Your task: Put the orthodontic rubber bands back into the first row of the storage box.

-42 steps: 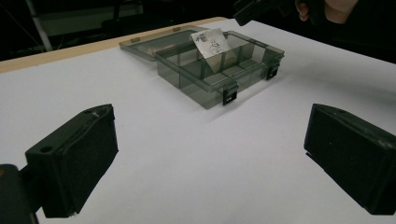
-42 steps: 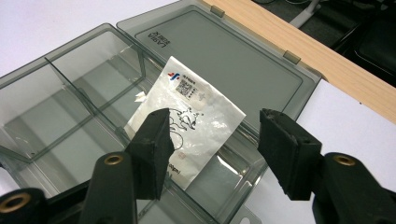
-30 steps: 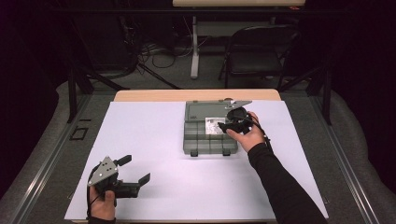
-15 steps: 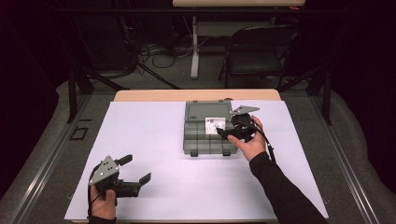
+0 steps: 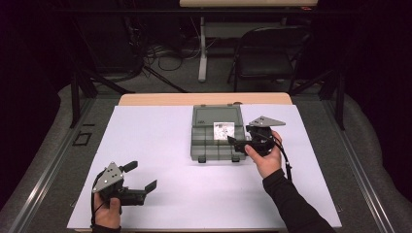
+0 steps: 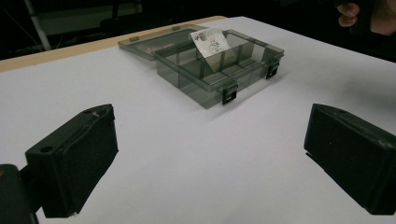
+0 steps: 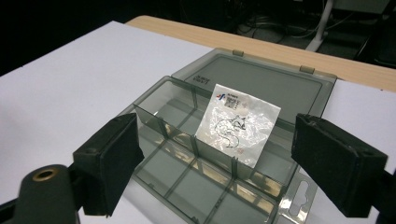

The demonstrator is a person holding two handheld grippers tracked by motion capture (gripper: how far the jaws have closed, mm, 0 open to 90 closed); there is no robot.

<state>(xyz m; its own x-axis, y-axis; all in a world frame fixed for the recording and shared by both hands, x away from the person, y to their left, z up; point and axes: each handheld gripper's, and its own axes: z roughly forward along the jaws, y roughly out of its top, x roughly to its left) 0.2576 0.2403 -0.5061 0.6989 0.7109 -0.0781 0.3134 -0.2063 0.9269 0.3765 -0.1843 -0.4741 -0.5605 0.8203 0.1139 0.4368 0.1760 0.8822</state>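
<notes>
The table in front of me is covered by a plain white sheet, with a strip of bare wood along the far edge. Right of its middle sits the smoky clear plastic box, its lid folded flat open behind it and its inside split by thin dividers into small compartments. Two black latches hang on its near wall.

My right gripper is at the box's right side, pointing across it, jaws spread wide with nothing between them. My left gripper rests low near the front left corner of the table, well apart from the box, also wide open and empty.

The smallest thing is the one I am after: a little clear packet with a printed drawing and a small logo, standing tilted in a compartment along the back row of the box, leaning on a divider with its upper part sticking above the walls. In the left gripper view the packet shows the same lean.

I judge it very light, thin and floppy, with a glossy, slippery skin that will crumple rather than break. The free upper edge looks like the best place to pinch, one pad on each face, closing gently so it does not slide out or drag the light box along.
</notes>
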